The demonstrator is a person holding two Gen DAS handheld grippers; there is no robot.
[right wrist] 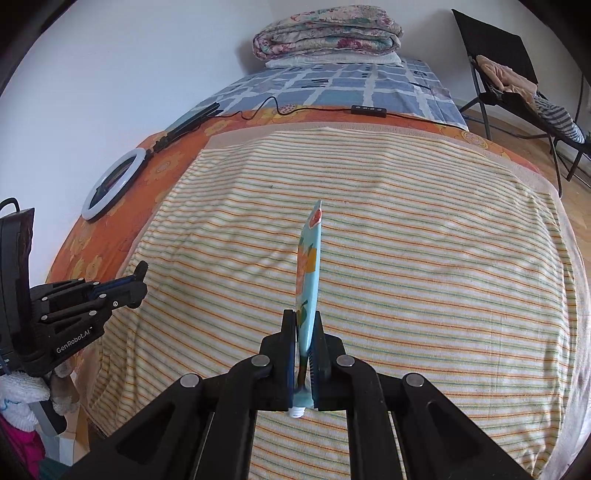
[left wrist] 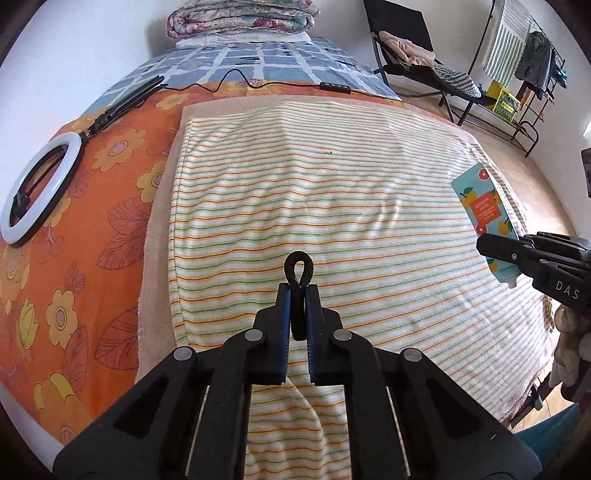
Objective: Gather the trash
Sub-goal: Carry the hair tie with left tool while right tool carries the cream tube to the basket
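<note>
In the left wrist view my left gripper (left wrist: pixel 299 291) is shut on a black hair tie (left wrist: pixel 299 264), whose loop sticks up past the fingertips. It hangs over the striped towel (left wrist: pixel 332 184) on the bed. My right gripper (right wrist: pixel 303 317) is shut on a flat light-blue tube (right wrist: pixel 309 258) printed with orange fruit. The tube's white threaded neck (right wrist: pixel 297 411) points back toward the camera. From the left wrist view the right gripper (left wrist: pixel 491 247) shows at the right edge with the tube (left wrist: pixel 482 203) standing up from it. The left gripper (right wrist: pixel 136 282) appears at the left of the right wrist view.
A white ring light (left wrist: pixel 40 192) on its black stand lies on the orange flowered sheet (left wrist: pixel 74 295), with a cable and inline remote (left wrist: pixel 334 85) across the bed. A folded quilt (right wrist: pixel 327 33) sits at the head. A folding chair (left wrist: pixel 413 55) with clothes and a drying rack (left wrist: pixel 517 74) stand at the right.
</note>
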